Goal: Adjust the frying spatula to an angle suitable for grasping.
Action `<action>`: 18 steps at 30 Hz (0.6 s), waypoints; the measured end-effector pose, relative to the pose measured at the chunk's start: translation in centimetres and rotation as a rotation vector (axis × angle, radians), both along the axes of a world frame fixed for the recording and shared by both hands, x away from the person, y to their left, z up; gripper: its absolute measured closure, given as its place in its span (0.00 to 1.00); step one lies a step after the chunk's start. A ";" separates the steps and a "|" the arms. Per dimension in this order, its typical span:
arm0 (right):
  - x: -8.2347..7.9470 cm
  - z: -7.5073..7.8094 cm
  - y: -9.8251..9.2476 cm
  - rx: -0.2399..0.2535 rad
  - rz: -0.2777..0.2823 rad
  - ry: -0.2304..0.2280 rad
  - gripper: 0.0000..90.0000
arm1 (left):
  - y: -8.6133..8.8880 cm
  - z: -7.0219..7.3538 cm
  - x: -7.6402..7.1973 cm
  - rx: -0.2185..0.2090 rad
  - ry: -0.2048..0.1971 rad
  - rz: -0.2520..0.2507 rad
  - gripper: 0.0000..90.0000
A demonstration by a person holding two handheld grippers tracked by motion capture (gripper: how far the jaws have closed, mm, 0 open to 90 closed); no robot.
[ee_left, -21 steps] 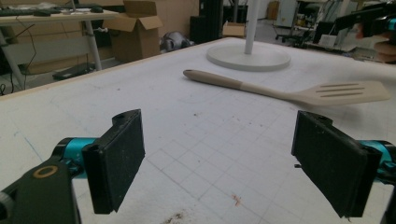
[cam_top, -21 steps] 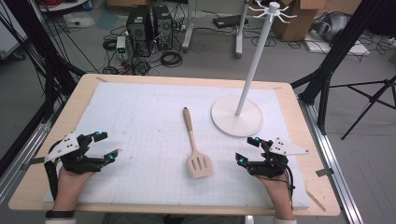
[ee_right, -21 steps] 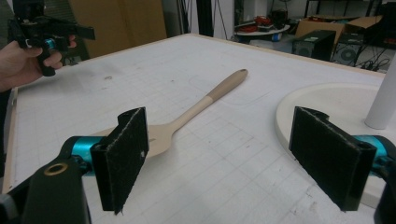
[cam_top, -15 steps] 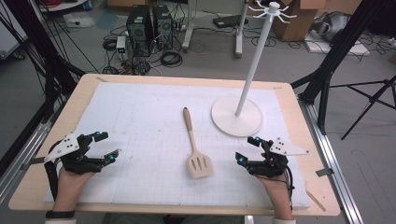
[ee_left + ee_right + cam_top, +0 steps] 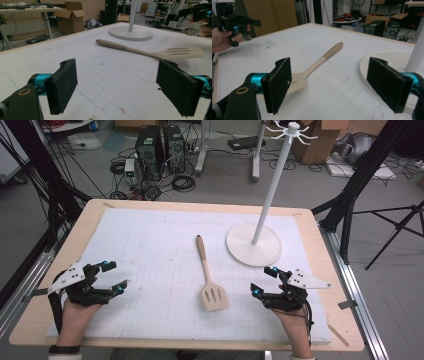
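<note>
Spatula (image 5: 209, 277) is lying untouched on the tabletop (image 5: 150, 245) beside the stand (image 5: 254, 245); left tool (image 5: 111, 276) and right tool (image 5: 263, 281) are resting released, nothing yet begun.

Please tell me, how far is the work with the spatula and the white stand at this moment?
Nothing looks done: the spatula lies flat on the mat, beside the white stand, whose hooks are bare. Nothing is in hand: the left gripper and right gripper rest open at either side. Probably grasping, lifting and hanging the spatula are all left.
</note>
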State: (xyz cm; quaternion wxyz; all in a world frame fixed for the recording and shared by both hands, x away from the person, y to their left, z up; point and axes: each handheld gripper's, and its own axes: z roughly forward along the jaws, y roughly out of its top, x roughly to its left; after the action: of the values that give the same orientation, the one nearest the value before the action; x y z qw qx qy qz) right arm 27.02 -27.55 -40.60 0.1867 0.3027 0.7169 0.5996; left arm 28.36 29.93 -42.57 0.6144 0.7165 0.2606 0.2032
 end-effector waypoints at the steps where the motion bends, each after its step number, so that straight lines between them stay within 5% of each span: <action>1: 0.0 0.0 0.2 -0.001 -0.001 -0.005 0.21 | 0.0 0.0 0.0 -0.001 0.001 -0.001 0.20; 18: 0.4 0.6 3.2 -0.059 0.000 -0.017 0.23 | 0.3 -0.3 -0.2 -0.010 0.001 0.000 0.20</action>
State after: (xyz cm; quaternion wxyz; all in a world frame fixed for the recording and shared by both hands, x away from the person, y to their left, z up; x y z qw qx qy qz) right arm 27.47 -24.35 -39.97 0.2019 0.2919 0.7327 0.5807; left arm 28.20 30.23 -42.83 0.6179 0.7134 0.2622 0.2016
